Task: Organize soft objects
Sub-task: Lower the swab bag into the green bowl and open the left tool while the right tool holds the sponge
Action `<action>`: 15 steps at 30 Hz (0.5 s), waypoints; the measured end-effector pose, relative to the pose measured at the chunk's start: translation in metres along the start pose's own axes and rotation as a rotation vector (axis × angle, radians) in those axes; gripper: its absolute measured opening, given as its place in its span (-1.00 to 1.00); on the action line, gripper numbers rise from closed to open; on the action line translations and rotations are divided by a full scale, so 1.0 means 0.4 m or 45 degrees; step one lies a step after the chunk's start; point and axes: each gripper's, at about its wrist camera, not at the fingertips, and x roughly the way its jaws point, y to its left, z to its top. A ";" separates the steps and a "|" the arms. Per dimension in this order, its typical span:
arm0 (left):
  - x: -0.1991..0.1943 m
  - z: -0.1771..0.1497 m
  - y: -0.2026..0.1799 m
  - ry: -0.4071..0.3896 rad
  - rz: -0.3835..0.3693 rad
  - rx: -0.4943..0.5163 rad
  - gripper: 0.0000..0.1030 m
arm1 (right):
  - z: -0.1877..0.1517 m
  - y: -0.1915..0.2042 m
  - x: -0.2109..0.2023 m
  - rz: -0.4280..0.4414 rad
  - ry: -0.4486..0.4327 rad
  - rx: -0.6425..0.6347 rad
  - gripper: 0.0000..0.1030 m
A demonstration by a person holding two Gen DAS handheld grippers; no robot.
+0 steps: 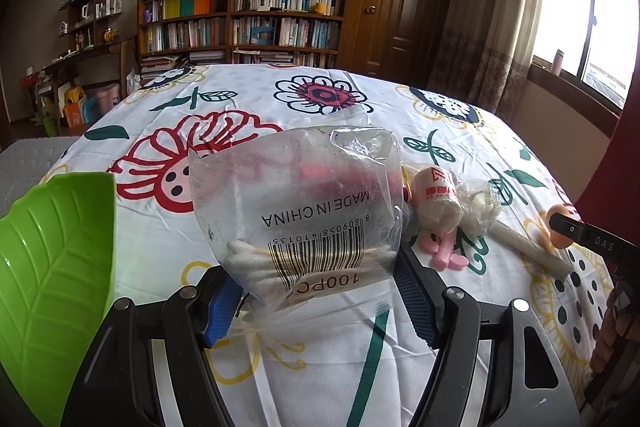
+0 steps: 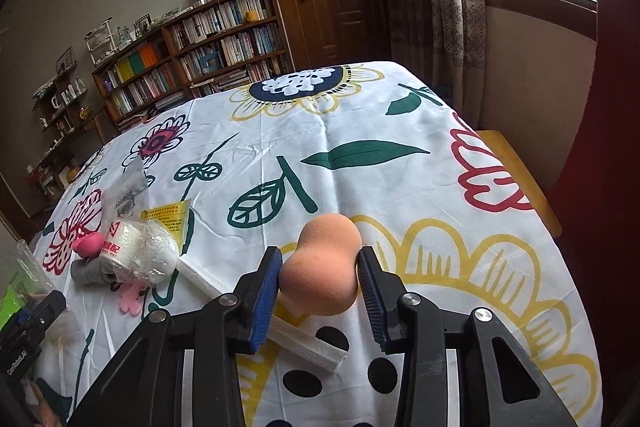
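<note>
- Left wrist view: the left hand-held gripper (image 1: 320, 291) has its blue pads spread apart on either side of a clear bag of cotton swabs (image 1: 298, 211). The bag sits between the fingers, but whether they pinch it I cannot tell. Slack plastic could slide out if only a corner is caught.
- The green leaf-shaped tray (image 1: 56, 267) is just to the left, at the counter (image 1: 248, 95) edge. A swing toward it could snag the bag's loose top.
- Nearby lie a bandage roll (image 1: 438, 197), a wrapped white item and pink pieces; dragging the bag could scatter them.
- Right wrist view: the right hand-held gripper (image 2: 320, 281) straddles an orange makeup sponge (image 2: 324, 267), with both pads touching its sides. The sponge looks squashy; a light squeeze may let it squirt forward.
- A white stick (image 2: 308, 345) lies under the sponge and could get nudged away.
</note>
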 end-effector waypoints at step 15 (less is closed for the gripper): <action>-0.050 0.009 0.023 -0.062 0.000 -0.040 0.39 | -0.028 0.095 -0.093 0.147 -0.068 -0.025 -0.19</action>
